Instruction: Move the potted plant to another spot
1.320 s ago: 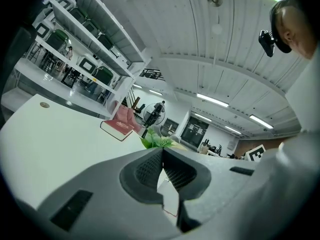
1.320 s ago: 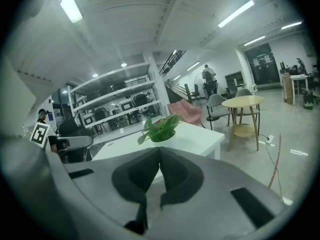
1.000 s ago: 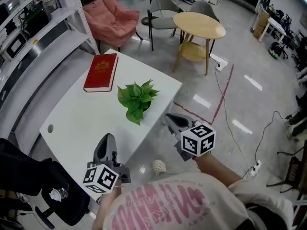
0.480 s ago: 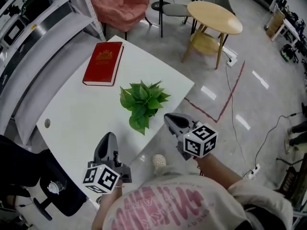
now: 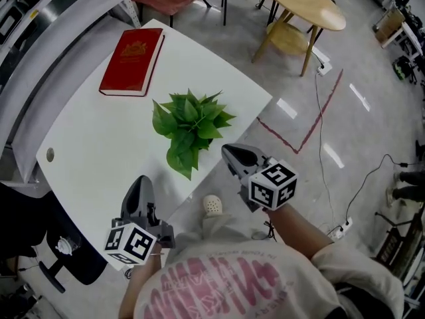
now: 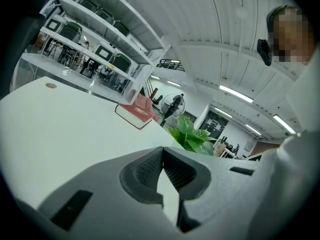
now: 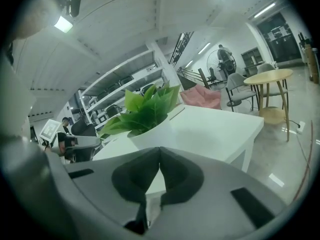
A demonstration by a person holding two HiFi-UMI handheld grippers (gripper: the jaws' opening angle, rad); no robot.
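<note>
The potted plant [image 5: 190,121], green leaves in a white pot, stands on the white table [image 5: 99,145] near its right front edge. In the right gripper view the leaves [image 7: 145,108] and the pot [image 7: 156,132] rise just beyond my jaws. In the left gripper view the plant [image 6: 193,136] shows ahead and to the right. My left gripper [image 5: 141,181] hovers over the table's front corner, shut and empty. Also shut and empty, my right gripper [image 5: 230,152] is off the table's right edge, close to the plant and pointing at it.
A red book [image 5: 131,61] lies at the table's far side. A round wooden table [image 5: 305,4] stands beyond on the grey floor. White shelving [image 5: 40,18] runs along the left. A black office chair [image 5: 40,258] is at the lower left. A cable [image 5: 317,98] trails across the floor.
Both grippers have sunk and edged closer to the table and plant. The head view has tilted further down. The plant and book have kept their places on the table.
</note>
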